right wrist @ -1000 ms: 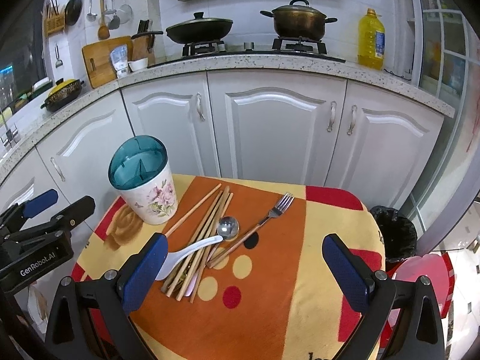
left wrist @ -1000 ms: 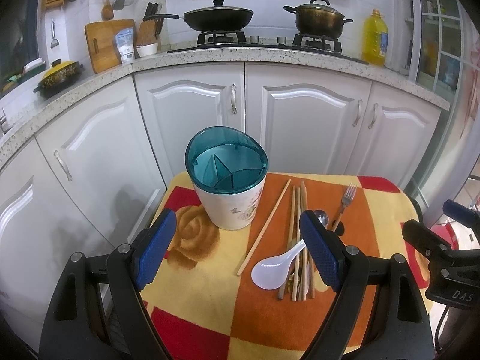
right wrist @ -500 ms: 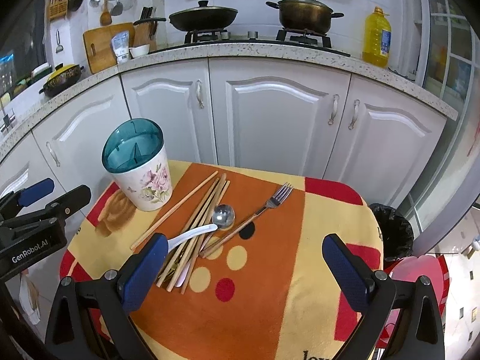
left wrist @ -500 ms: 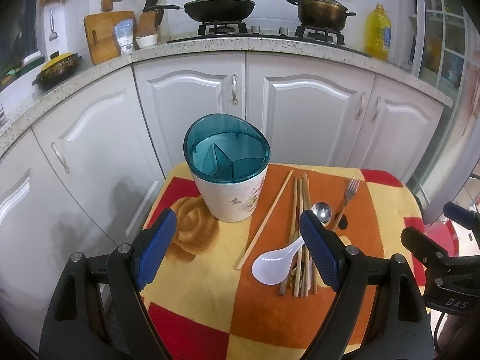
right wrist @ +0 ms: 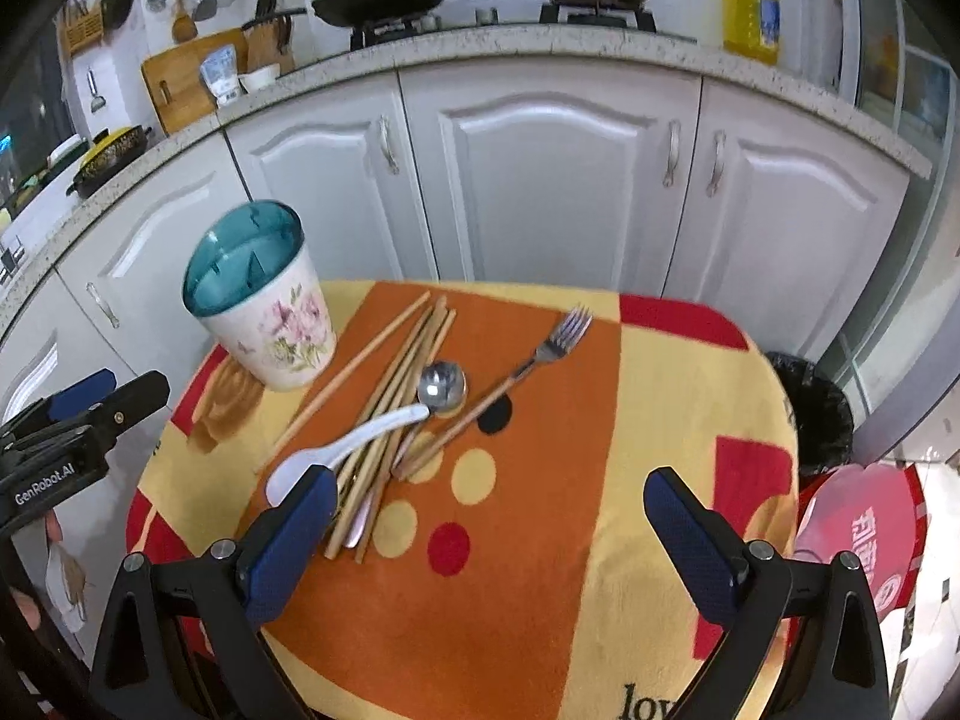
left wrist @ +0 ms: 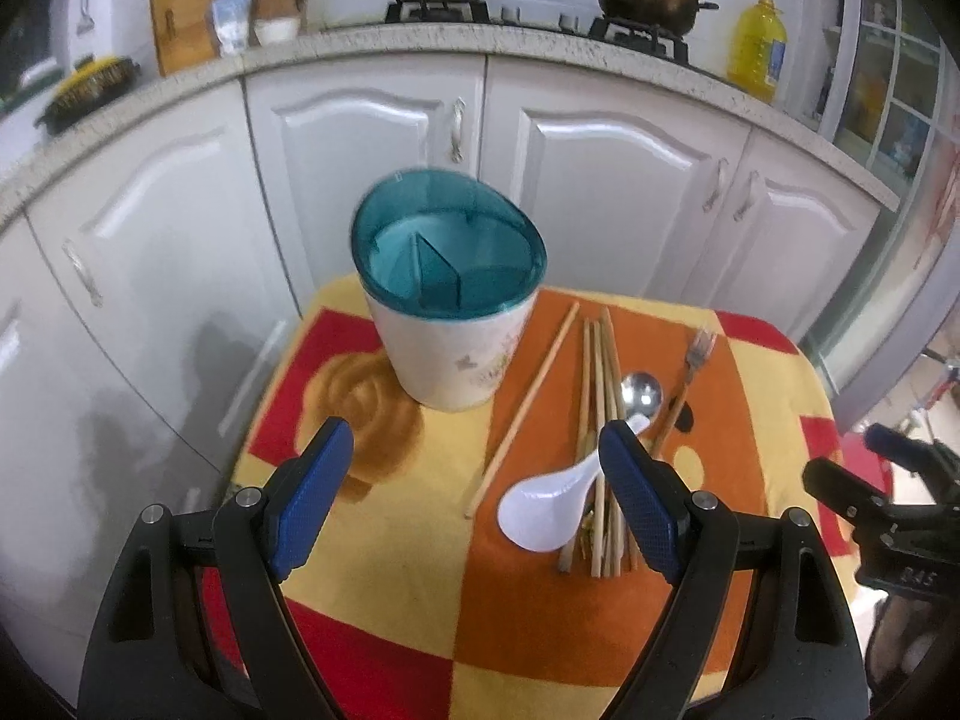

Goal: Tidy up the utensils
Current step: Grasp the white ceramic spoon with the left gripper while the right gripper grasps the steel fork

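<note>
A white floral utensil holder (left wrist: pixel 456 324) (right wrist: pixel 267 324) with a teal divided insert stands at the table's back left, nothing in it. Beside it lie several wooden chopsticks (left wrist: pixel 594 396) (right wrist: pixel 396 384), a white ceramic spoon (left wrist: pixel 549 507) (right wrist: pixel 348 450), a metal spoon (left wrist: pixel 641 390) (right wrist: pixel 443 385) and a fork (left wrist: pixel 690 372) (right wrist: pixel 540 360). My left gripper (left wrist: pixel 477 489) hovers open above the table's near left, with nothing between its blue pads. My right gripper (right wrist: pixel 489 519) is open over the near middle, also without a load. In the right wrist view the left gripper's body shows at the left edge.
The small table wears a red, orange and yellow cloth (right wrist: pixel 540 540). White kitchen cabinets (right wrist: pixel 564 180) stand behind it, with a wok, a pot and a yellow oil bottle (right wrist: pixel 750 3) on the counter. A black bin (right wrist: pixel 816 414) and a red stool (right wrist: pixel 858 534) sit to the right.
Both grippers have moved forward and down toward the table, so the holder and utensils look larger. Both stay open. No utensil has moved.
</note>
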`<state>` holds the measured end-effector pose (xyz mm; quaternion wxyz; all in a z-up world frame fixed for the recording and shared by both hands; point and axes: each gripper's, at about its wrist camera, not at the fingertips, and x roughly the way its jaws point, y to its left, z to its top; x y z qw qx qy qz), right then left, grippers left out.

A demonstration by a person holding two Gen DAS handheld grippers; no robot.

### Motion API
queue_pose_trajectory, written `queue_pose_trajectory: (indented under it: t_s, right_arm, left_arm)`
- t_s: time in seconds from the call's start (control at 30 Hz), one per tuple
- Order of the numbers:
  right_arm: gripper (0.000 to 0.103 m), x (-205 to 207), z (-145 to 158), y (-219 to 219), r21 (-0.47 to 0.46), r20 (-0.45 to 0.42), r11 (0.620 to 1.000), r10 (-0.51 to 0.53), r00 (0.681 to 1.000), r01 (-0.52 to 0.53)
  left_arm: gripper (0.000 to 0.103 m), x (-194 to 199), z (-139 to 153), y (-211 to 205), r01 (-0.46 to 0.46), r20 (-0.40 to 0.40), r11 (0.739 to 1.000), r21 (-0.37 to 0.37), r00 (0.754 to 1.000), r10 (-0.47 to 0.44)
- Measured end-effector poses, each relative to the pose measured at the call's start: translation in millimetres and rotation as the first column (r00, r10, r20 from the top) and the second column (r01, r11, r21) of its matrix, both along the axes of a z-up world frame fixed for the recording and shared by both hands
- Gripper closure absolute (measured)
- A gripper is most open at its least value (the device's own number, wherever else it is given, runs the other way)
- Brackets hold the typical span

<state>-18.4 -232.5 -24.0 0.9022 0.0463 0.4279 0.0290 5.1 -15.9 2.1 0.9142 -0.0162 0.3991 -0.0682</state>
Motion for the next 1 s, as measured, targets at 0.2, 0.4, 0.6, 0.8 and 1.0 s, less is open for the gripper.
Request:
queue_pose_trajectory:
  t_s: [0.2,0.4,0.6,0.8,1.0]
  right_arm:
    - [0.017,17.7,-23.5,-8.8,0.049,-0.059,0.999,0.01,0.998,-0.007]
    - [0.027,44.7,-39.3,-25.9,0.105,-0.091,0.994,-0.005,0.996,0.015]
    - [0.036,73.6,-51.1,-41.9,0.148,-0.132,0.988,-0.017,0.991,0.036]
    - [0.042,109.2,-66.4,-59.4,0.191,-0.167,0.98,-0.027,0.986,0.059]
    - [0.048,147.6,-82.0,-73.0,0.232,-0.186,0.969,-0.038,0.982,0.081]
  left_arm:
    - [0.018,5.9,-16.1,-22.4,0.133,-0.009,0.991,0.005,0.991,-0.133]
    - [0.039,27.9,-37.5,-60.1,0.297,-0.066,0.953,0.053,0.954,-0.294]
    - [0.056,59.5,-59.9,-89.6,0.371,-0.146,0.927,0.056,0.921,-0.36]
    - [0.057,78.1,-80.0,-118.7,0.442,-0.213,0.888,0.128,0.887,-0.411]
    - [0.057,86.8,-93.8,-131.4,0.485,-0.27,0.859,0.166,0.86,-0.433]
